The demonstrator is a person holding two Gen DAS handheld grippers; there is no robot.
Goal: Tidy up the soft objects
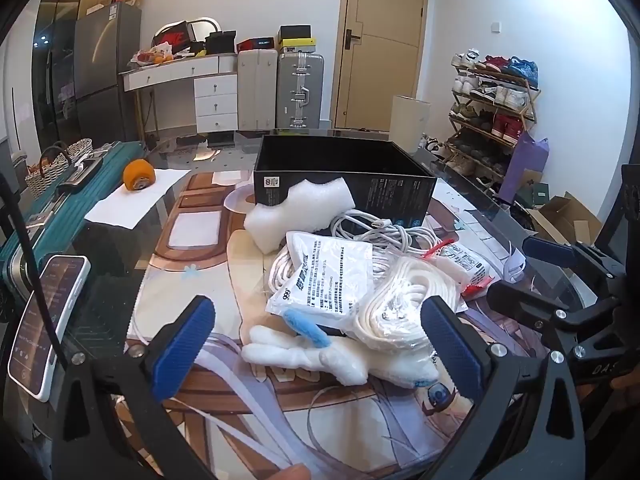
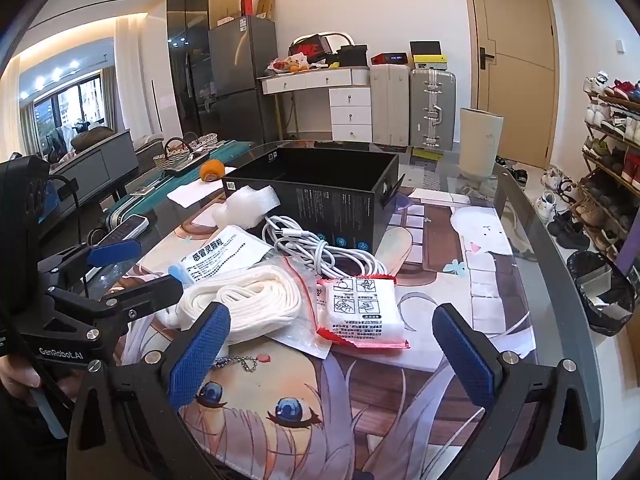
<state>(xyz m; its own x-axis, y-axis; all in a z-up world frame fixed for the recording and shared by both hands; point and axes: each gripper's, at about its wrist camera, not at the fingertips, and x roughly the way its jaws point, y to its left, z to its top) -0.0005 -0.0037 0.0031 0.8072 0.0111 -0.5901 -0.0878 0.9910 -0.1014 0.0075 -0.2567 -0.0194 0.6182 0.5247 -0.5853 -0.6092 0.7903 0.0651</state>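
Note:
A pile of soft things lies on the printed table mat in front of an open black box (image 1: pixel 344 176) (image 2: pixel 320 188). In the left wrist view my left gripper (image 1: pixel 320 344) is open around a white plush toy with a blue ear (image 1: pixel 320 354). Behind it lie a white medicine packet (image 1: pixel 324 276), a bagged white rope (image 1: pixel 400 304), a white cable (image 1: pixel 384 232) and a white foam piece (image 1: pixel 296 212). In the right wrist view my right gripper (image 2: pixel 332 344) is open, just in front of a red-edged white packet (image 2: pixel 360 312) and the bagged rope (image 2: pixel 248 304).
A phone (image 1: pixel 44 320) lies at the table's left. An orange object (image 1: pixel 138 176) sits on white paper beside a teal suitcase (image 1: pixel 60 208). A bin (image 2: pixel 604 292) and shoe rack (image 2: pixel 612 140) stand to the right of the glass table edge.

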